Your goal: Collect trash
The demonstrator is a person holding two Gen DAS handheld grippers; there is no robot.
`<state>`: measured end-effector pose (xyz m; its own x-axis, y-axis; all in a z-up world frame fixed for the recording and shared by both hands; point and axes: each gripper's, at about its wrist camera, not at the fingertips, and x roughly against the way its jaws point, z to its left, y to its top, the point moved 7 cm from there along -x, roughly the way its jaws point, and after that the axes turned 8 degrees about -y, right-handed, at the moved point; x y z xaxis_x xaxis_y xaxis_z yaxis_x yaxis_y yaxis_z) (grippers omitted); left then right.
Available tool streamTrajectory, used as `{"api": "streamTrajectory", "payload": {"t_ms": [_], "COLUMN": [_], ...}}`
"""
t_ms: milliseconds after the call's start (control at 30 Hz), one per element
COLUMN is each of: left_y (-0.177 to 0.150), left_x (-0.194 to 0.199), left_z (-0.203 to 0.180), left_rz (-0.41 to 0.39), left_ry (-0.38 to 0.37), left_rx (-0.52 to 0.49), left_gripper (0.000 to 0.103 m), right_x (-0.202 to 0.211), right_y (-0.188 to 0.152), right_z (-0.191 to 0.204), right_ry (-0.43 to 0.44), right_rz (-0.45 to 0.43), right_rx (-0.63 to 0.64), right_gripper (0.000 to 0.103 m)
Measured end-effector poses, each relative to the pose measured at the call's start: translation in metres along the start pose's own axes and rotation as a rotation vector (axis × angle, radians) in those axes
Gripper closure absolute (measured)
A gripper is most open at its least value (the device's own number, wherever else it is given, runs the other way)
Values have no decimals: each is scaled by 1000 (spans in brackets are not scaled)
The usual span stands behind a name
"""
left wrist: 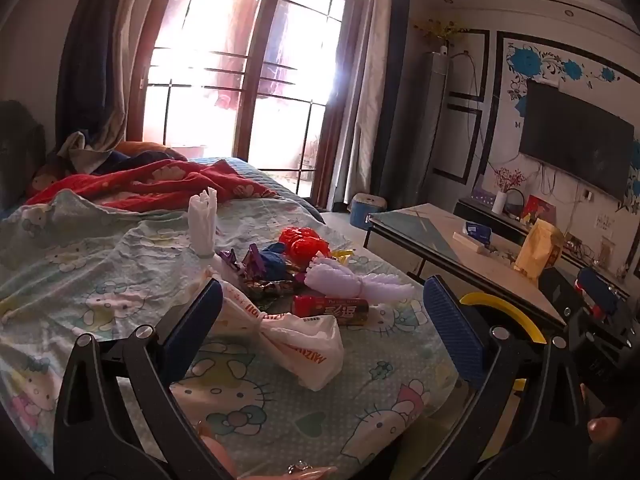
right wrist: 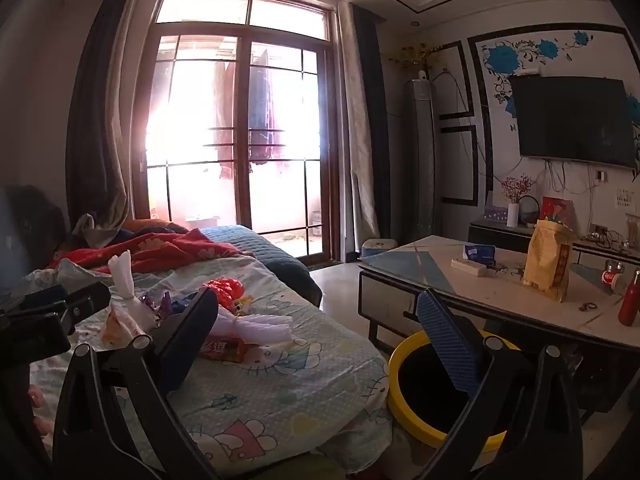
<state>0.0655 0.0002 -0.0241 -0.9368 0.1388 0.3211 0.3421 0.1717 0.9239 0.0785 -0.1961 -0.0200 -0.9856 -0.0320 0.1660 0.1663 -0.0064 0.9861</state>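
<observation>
A pile of trash lies on the Hello Kitty bedsheet [left wrist: 100, 280]: a white printed plastic bag [left wrist: 296, 344], a red candy wrapper [left wrist: 332, 310], a white frilly bundle [left wrist: 356, 286], purple wrappers [left wrist: 248, 264], red plastic [left wrist: 304, 242] and a white knotted bag [left wrist: 204, 220]. My left gripper [left wrist: 324, 320] is open and empty, just short of the pile, its jaws either side of the white bag. My right gripper [right wrist: 320, 344] is open and empty, over the bed's edge, above the yellow-rimmed bin [right wrist: 436, 392]. The pile shows in the right view [right wrist: 224, 320] too.
A glass-topped coffee table [right wrist: 500, 300] to the right holds a yellow pouch [right wrist: 548, 264], a tissue pack [right wrist: 478, 252] and a red bottle [right wrist: 630, 304]. A red blanket [left wrist: 152, 184] lies further up the bed. The TV [right wrist: 572, 120] hangs on the far wall.
</observation>
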Motion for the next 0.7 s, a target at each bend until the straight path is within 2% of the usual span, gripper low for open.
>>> {"api": "streamTrajectory", "payload": {"t_ms": [700], "left_y": [3], "left_x": [5], "left_z": [2], "left_rz": [-18], "left_ry": [-4], "left_rx": [-5], "left_gripper": [11], "right_x": [-4], "right_y": [-8], "right_z": [-2], "right_ry": [-4], "right_rz": [13], "right_rx": [9], "right_gripper": [6]}}
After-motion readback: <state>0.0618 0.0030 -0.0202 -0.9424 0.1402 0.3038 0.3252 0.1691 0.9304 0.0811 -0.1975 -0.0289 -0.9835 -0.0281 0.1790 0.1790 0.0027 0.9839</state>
